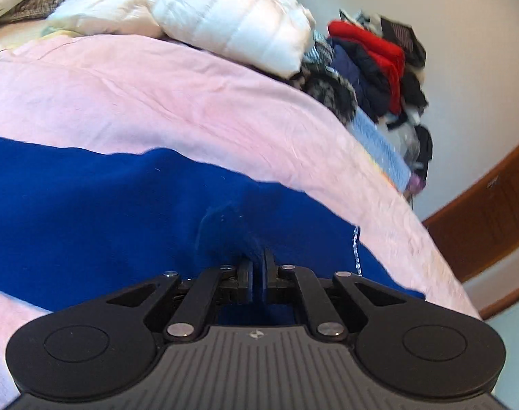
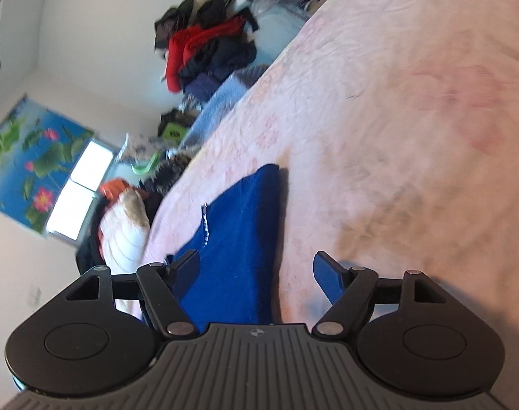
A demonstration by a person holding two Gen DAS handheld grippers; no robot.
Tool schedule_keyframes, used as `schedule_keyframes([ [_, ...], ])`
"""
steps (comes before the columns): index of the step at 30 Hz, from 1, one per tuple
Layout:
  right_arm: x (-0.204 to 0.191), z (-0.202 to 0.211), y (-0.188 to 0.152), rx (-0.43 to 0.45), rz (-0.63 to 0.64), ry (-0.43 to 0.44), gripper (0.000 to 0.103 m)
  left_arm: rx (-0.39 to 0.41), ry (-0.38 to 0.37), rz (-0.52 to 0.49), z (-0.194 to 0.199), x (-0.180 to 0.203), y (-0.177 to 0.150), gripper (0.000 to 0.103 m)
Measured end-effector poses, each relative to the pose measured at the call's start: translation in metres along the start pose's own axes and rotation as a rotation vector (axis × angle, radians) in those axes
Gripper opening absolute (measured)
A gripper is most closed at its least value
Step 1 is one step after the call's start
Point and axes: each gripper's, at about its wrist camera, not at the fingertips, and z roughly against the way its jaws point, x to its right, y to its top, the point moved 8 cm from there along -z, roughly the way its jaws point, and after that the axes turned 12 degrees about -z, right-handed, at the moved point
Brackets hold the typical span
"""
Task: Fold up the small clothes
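garment [image 1: 88, 212]: solid royal blue
garment cord [image 1: 356, 251]: blue and white twist
bedsheet [image 1: 156, 102]: pale pink, faint floral print in right wrist view
jacket [image 1: 225, 17]: white, quilted lines
clothes pile [image 1: 379, 68]: red, navy, black, black-white check
poster [image 2: 30, 157]: blue, green leaves, pink lotus flowers
door [image 1: 491, 218]: brown wood
left gripper [image 1: 258, 273]: black, blue pads
right gripper [image 2: 256, 273]: black, blue pads
wall [image 1: 447, 7]: off-white

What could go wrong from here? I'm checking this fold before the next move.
1. The left gripper pinches only a small bunch of the blue garment; it may slip when lifted.
2. The right gripper is open and holds nothing, so a one-sided pull could skew the fold.
3. The white drawstring might snag.
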Motion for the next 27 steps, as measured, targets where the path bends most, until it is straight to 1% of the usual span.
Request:
schedule_keyframes([
  [2, -0.007, -0.020, -0.003, -0.033, 0.050, -0.049, 0.073, 0.009, -0.012, -0.007, 0.007, 0.002, 0.008, 0.005],
  [4, -0.015, -0.040, -0.006, -0.057, 0.110, -0.090, 0.072, -0.013, -0.011, -0.057, 0.004, 0.014, 0.008, 0.005],
  [6, -0.022, -0.056, -0.005, -0.054, 0.153, -0.121, 0.073, -0.023, -0.023, -0.102, 0.006, 0.026, 0.005, 0.005],
  [7, -0.026, -0.064, -0.004, -0.053, 0.169, -0.130, 0.067, -0.025, -0.026, -0.117, 0.006, 0.030, 0.003, 0.005],
  [8, -0.028, -0.069, -0.003, -0.054, 0.189, -0.140, 0.059, -0.029, -0.032, -0.124, 0.005, 0.031, 0.000, 0.005],
  [9, -0.029, -0.074, -0.003, -0.055, 0.210, -0.175, 0.023, -0.033, -0.037, -0.124, 0.008, 0.031, -0.003, 0.005],
  [10, -0.028, -0.080, -0.004, -0.082, 0.237, -0.225, 0.007, -0.037, -0.040, -0.120, 0.008, 0.031, -0.005, 0.005],
  [11, -0.028, -0.082, -0.005, -0.096, 0.261, -0.255, 0.007, -0.038, -0.047, -0.114, 0.009, 0.031, -0.005, 0.005],
  [13, -0.030, -0.075, 0.001, -0.086, 0.301, -0.267, 0.006, -0.028, -0.048, -0.100, 0.012, 0.028, -0.005, 0.005],
  [14, -0.027, -0.072, 0.007, -0.072, 0.293, -0.278, 0.006, -0.033, -0.032, -0.102, 0.010, 0.025, -0.007, 0.005],
  [16, -0.016, -0.068, 0.015, -0.063, 0.253, -0.292, 0.002, -0.084, 0.015, -0.119, -0.003, 0.017, -0.016, 0.005],
  [17, -0.012, -0.067, 0.016, -0.063, 0.234, -0.278, 0.002, -0.120, 0.030, -0.117, -0.010, 0.013, -0.023, 0.005],
  [18, -0.011, -0.066, 0.015, -0.066, 0.231, -0.269, 0.006, -0.128, 0.029, -0.116, -0.013, 0.011, -0.028, 0.005],
  [19, -0.012, -0.066, 0.013, -0.073, 0.227, -0.252, 0.021, -0.111, 0.031, -0.135, -0.010, 0.013, -0.028, 0.005],
  [20, -0.013, -0.064, 0.010, -0.073, 0.210, -0.237, 0.025, -0.107, 0.035, -0.154, -0.008, 0.015, -0.029, 0.005],
  [21, -0.015, -0.062, 0.007, -0.076, 0.196, -0.227, 0.038, -0.107, 0.033, -0.154, -0.007, 0.015, -0.030, 0.005],
  [22, -0.017, -0.058, 0.002, -0.090, 0.193, -0.206, 0.045, -0.111, 0.030, -0.152, -0.007, 0.015, -0.031, 0.005],
  [23, -0.020, -0.053, -0.004, -0.105, 0.195, -0.186, 0.057, -0.113, 0.028, -0.154, -0.007, 0.014, -0.031, 0.005],
  [24, -0.022, -0.048, -0.011, -0.121, 0.201, -0.173, 0.060, -0.114, 0.024, -0.157, -0.007, 0.013, -0.031, 0.005],
  [25, -0.025, -0.044, -0.019, -0.143, 0.211, -0.170, 0.059, -0.115, 0.021, -0.156, -0.006, 0.013, -0.031, 0.005],
  [26, -0.025, -0.042, -0.027, -0.169, 0.219, -0.174, 0.059, -0.115, 0.019, -0.155, -0.006, 0.012, -0.031, 0.005],
  [27, -0.024, -0.041, -0.034, -0.185, 0.230, -0.181, 0.056, -0.112, 0.019, -0.153, -0.006, 0.012, -0.031, 0.005],
])
